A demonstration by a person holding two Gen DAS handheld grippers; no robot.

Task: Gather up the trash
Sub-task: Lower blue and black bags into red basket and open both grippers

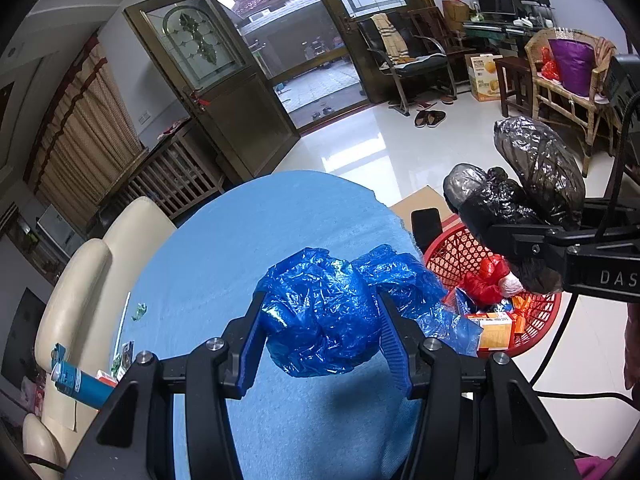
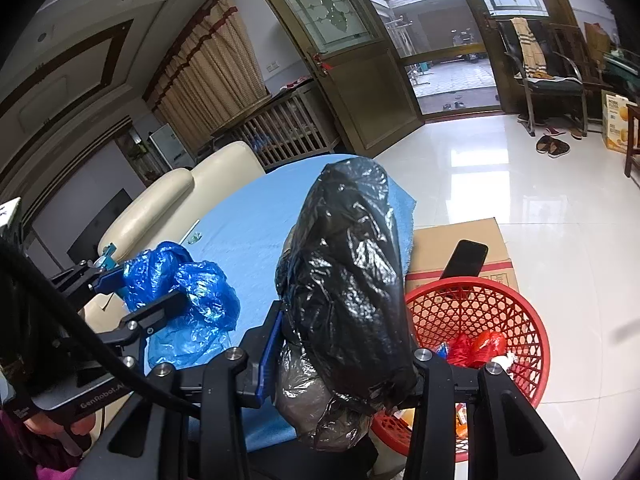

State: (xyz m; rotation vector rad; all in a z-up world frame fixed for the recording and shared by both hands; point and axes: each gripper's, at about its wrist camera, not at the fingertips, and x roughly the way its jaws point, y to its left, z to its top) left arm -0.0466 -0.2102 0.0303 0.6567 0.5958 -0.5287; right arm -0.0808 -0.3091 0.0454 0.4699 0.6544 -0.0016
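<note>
Item 1, blue cloth [image 1: 224,240]: covers the table under both your tools. Item 2, red basket [image 2: 516,312]: on the floor just beside the table, holding red wrapping and small cartons; a cardboard box [image 2: 456,240] stands behind it. Item 3, black bag [image 2: 352,280]: your right gripper [image 2: 344,364] is clamped on it, long axis running up and away from you, upper end tilted toward the door. Item 4, blue bag [image 1: 332,308]: your left gripper [image 1: 320,320] is clamped on this crumpled ball above the cloth, no clear long axis. Writing: "DAS" on your right tool, "GenRobot.AI" on your left.
</note>
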